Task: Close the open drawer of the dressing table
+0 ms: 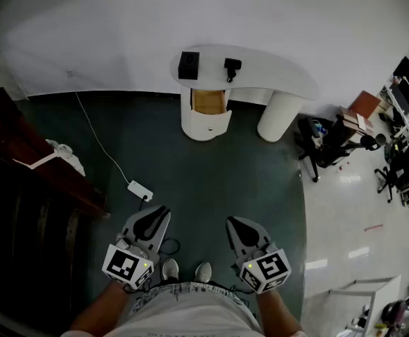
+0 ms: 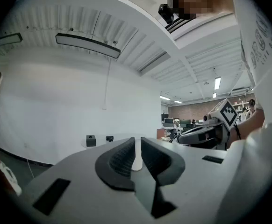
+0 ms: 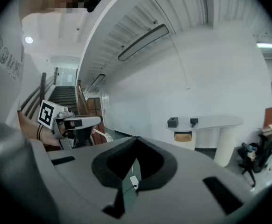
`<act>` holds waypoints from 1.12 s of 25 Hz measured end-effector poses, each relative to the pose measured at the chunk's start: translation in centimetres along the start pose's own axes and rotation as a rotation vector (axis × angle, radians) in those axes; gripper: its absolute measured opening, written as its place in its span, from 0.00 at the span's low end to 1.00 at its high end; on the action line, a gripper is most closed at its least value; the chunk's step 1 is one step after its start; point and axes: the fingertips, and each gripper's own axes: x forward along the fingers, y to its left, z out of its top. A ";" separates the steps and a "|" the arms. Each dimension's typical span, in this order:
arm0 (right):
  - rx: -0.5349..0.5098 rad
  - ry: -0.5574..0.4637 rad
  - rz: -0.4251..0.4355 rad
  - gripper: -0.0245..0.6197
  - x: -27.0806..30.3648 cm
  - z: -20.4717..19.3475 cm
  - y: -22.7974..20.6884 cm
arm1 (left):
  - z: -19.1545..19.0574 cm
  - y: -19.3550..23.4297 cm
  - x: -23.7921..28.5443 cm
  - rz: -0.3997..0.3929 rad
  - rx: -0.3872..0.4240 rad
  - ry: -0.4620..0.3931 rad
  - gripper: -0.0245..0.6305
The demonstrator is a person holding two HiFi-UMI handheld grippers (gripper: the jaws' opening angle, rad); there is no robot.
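The white dressing table (image 1: 261, 65) stands against the far wall, well ahead of me. Its drawer (image 1: 209, 102) is pulled out, showing a wooden inside behind a rounded white front (image 1: 206, 126). The right gripper view shows the same table (image 3: 215, 122) and open drawer (image 3: 183, 136) in the distance. My left gripper (image 1: 159, 213) is held low in front of the person's body; its jaws stand a narrow slit apart with nothing between them (image 2: 136, 143). My right gripper (image 1: 234, 224) hangs beside it, jaws meeting at the tips (image 3: 136, 139), empty. Both are far from the drawer.
Two small black objects (image 1: 188, 64) (image 1: 232, 66) sit on the table top. A white power strip (image 1: 140, 189) with its cable lies on the dark floor. Dark wooden stairs (image 1: 22, 181) rise at the left. A black office chair (image 1: 324, 142) and desks stand at the right.
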 end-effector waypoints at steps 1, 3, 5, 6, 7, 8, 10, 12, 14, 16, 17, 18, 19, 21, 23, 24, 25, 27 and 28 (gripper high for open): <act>-0.002 0.000 0.002 0.05 0.0 0.0 0.0 | 0.0 -0.1 0.0 -0.001 0.000 -0.001 0.12; -0.006 0.001 0.008 0.05 0.0 0.0 0.0 | -0.1 -0.3 0.1 -0.002 0.000 0.000 0.12; -0.011 0.000 0.017 0.05 0.1 0.1 0.3 | -0.2 -0.4 0.1 -0.004 0.001 0.002 0.12; -0.015 0.000 0.021 0.05 0.1 0.2 0.4 | -0.1 -0.4 0.1 -0.006 0.003 0.003 0.12; -0.020 0.000 0.023 0.05 0.1 0.2 0.6 | -0.1 -0.5 0.1 -0.007 0.004 0.003 0.12; -0.025 0.000 0.025 0.05 0.2 0.3 0.7 | -0.1 -0.6 0.1 -0.008 0.005 0.002 0.12; -0.031 0.002 0.029 0.05 0.2 0.3 0.8 | 0.0 -0.7 0.2 -0.010 0.006 -0.002 0.12; -0.031 0.003 0.034 0.05 0.3 0.2 0.9 | 0.0 -0.8 0.2 -0.014 0.008 -0.003 0.12; -0.030 0.007 0.037 0.05 0.5 0.1 0.9 | -0.2 -0.8 0.2 -0.016 0.011 0.002 0.12; -0.028 0.010 0.039 0.05 0.6 0.1 0.9 | -0.3 -0.8 0.2 -0.014 0.012 0.008 0.12; -0.027 0.012 0.039 0.05 0.6 0.1 0.9 | -0.3 -0.8 0.2 -0.013 0.012 0.011 0.12; -0.024 0.012 0.038 0.05 0.6 0.2 0.9 | -0.3 -0.8 0.2 -0.012 0.012 0.011 0.12; -0.023 0.012 0.038 0.05 0.5 0.1 0.8 | -0.3 -0.9 0.2 -0.012 0.012 0.010 0.12; -0.022 0.012 0.038 0.05 0.6 -0.1 0.8 | -0.4 -1.0 0.3 -0.015 0.011 0.006 0.12; -0.017 0.013 0.033 0.05 0.7 -0.2 0.6 | -0.4 -1.0 0.4 -0.016 0.012 0.004 0.12; -0.015 0.014 0.032 0.05 0.7 -0.3 0.6 | -0.4 -1.1 0.4 -0.016 0.012 0.003 0.12; -0.014 0.014 0.032 0.05 0.7 -0.3 0.5 | -0.3 -1.1 0.4 -0.018 0.011 0.003 0.12; -0.013 0.015 0.032 0.05 0.7 -0.3 0.5 | -0.3 -1.2 0.5 -0.020 0.010 0.003 0.12; -0.012 0.014 0.032 0.05 0.7 -0.3 0.5 | -0.2 -1.2 0.5 -0.021 0.010 0.004 0.12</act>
